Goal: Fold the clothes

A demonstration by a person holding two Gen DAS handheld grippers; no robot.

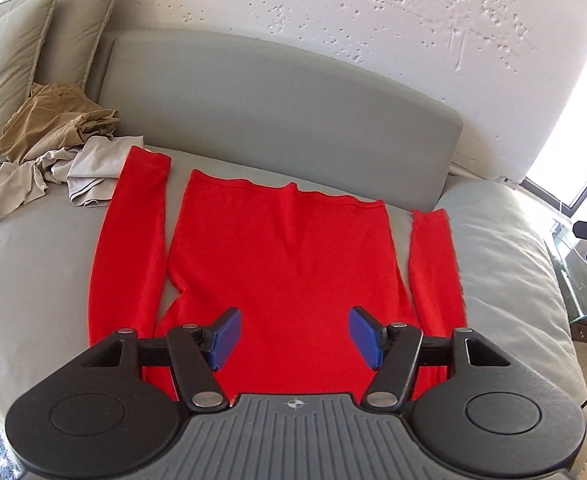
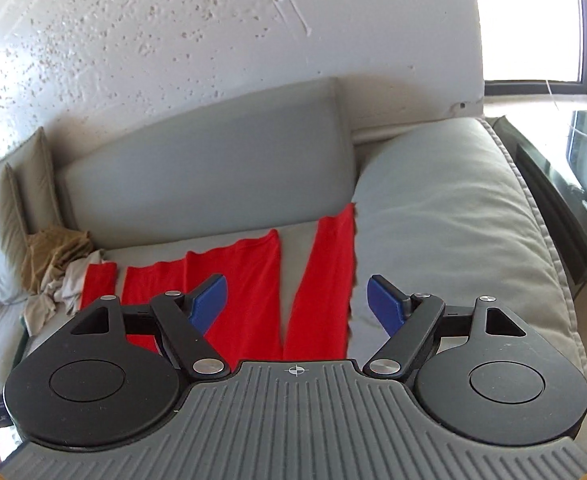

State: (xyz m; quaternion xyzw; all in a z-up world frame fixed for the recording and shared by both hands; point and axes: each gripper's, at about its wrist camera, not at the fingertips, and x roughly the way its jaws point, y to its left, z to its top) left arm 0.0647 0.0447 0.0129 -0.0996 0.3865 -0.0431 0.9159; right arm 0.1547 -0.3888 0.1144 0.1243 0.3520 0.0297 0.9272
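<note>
both my grippers gape empty over the red sweater [image 1: 277, 256] spread flat on the sofa [image 1: 253, 92]: left gripper [image 1: 291, 338] sees both sleeves whole, right gripper [image 2: 297, 308] mostly one.

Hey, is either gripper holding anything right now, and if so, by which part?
Nothing is held. The left gripper and the right gripper are both open above the red sweater, with nothing between their pads.

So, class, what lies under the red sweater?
The red sweater lies spread flat on the grey sofa seat, which shows around its sleeves. Whatever lies directly beneath the fabric is covered and cannot be seen.
</note>
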